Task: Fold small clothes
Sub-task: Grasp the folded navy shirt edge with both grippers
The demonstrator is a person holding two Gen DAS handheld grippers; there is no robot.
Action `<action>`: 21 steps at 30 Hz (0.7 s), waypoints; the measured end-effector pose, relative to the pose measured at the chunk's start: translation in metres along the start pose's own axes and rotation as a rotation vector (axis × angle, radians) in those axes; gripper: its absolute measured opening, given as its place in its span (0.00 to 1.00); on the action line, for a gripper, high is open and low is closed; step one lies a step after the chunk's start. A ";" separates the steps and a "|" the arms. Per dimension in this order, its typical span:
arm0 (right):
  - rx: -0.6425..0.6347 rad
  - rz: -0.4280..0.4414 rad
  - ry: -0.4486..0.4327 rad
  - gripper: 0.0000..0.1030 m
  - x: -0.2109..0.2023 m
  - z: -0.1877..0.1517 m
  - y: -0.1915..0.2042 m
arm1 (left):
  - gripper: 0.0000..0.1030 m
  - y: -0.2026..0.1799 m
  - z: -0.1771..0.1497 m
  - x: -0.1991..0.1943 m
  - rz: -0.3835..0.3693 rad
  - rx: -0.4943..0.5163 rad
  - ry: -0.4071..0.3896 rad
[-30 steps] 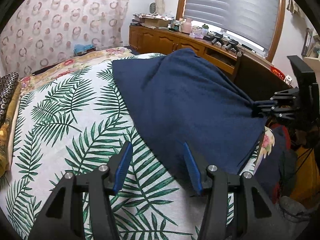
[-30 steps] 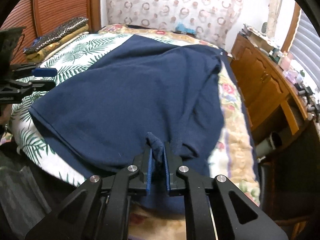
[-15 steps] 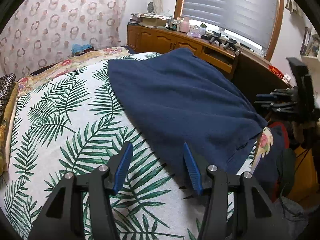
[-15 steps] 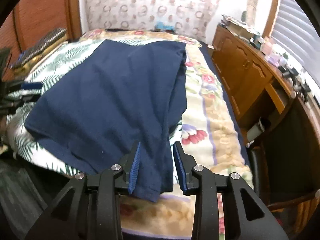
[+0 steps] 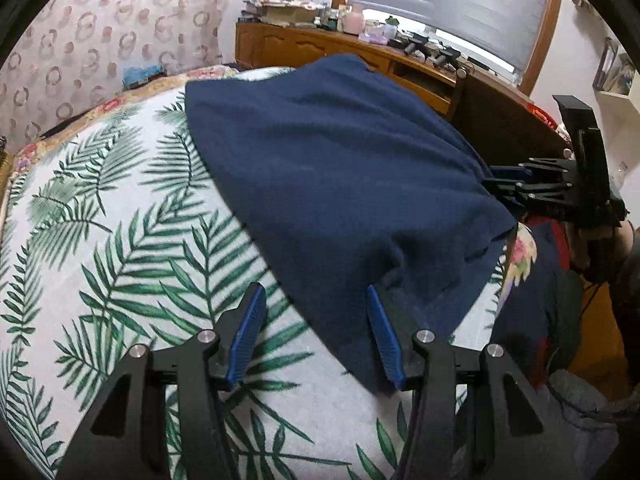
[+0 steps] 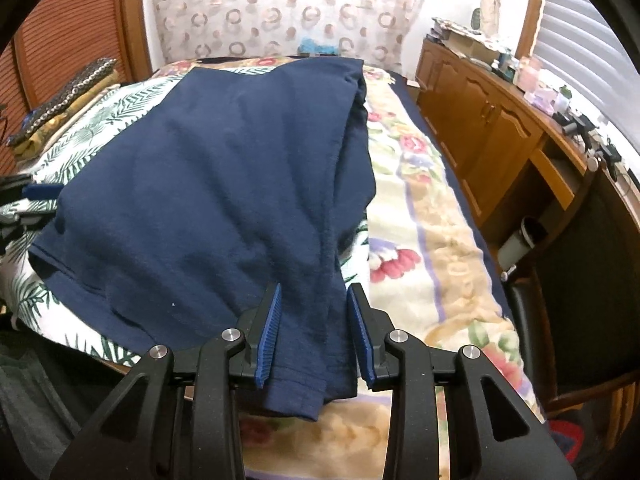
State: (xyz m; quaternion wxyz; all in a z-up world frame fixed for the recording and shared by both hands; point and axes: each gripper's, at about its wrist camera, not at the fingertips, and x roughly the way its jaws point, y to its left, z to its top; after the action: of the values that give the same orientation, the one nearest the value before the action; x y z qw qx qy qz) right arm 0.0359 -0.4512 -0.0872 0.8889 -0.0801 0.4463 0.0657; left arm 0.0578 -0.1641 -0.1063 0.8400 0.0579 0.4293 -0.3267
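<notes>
A dark navy garment (image 5: 340,168) lies spread on the bed, folded over on itself; it also shows in the right wrist view (image 6: 224,184). My left gripper (image 5: 314,300) is open at the garment's near left edge, its right finger against the cloth. My right gripper (image 6: 314,300) is open with a hanging corner of the garment between its jaws, not clamped. The right gripper also shows in the left wrist view (image 5: 516,188) at the garment's right edge. The left gripper shows at the left edge of the right wrist view (image 6: 36,194).
The bed has a palm-leaf sheet (image 5: 120,240) and a floral blanket (image 6: 420,240) along its right side. A wooden dresser (image 6: 500,128) with clutter stands under the window. Folded textiles (image 6: 60,100) lie at the bed's far left. A dark chair (image 6: 580,280) stands close by.
My right gripper opened and let go of the garment's corner, which dropped onto the bed. The garment now lies flatter. My left gripper moved closer to its near edge.
</notes>
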 end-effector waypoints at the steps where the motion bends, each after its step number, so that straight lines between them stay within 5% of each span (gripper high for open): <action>1: 0.000 0.001 0.001 0.32 0.001 -0.001 0.000 | 0.50 0.001 -0.001 0.000 -0.008 -0.007 0.006; 13: -0.019 -0.003 -0.058 0.33 -0.011 0.001 0.009 | 0.50 -0.007 -0.018 -0.014 -0.089 -0.004 0.012; 16: -0.027 0.013 -0.079 0.43 -0.015 0.003 0.014 | 0.35 -0.012 -0.019 -0.015 -0.109 0.008 0.012; 19: -0.042 0.028 -0.094 0.46 -0.018 0.005 0.021 | 0.08 -0.012 -0.018 -0.013 -0.156 0.000 0.027; 21: -0.054 0.049 -0.103 0.48 -0.020 0.006 0.026 | 0.02 -0.012 -0.014 -0.016 -0.157 0.008 0.015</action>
State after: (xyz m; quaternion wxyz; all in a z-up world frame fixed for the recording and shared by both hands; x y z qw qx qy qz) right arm 0.0238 -0.4253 -0.0698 0.9064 -0.0893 0.3997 0.1035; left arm 0.0343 -0.1598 -0.1009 0.8081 0.0299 0.4377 -0.3930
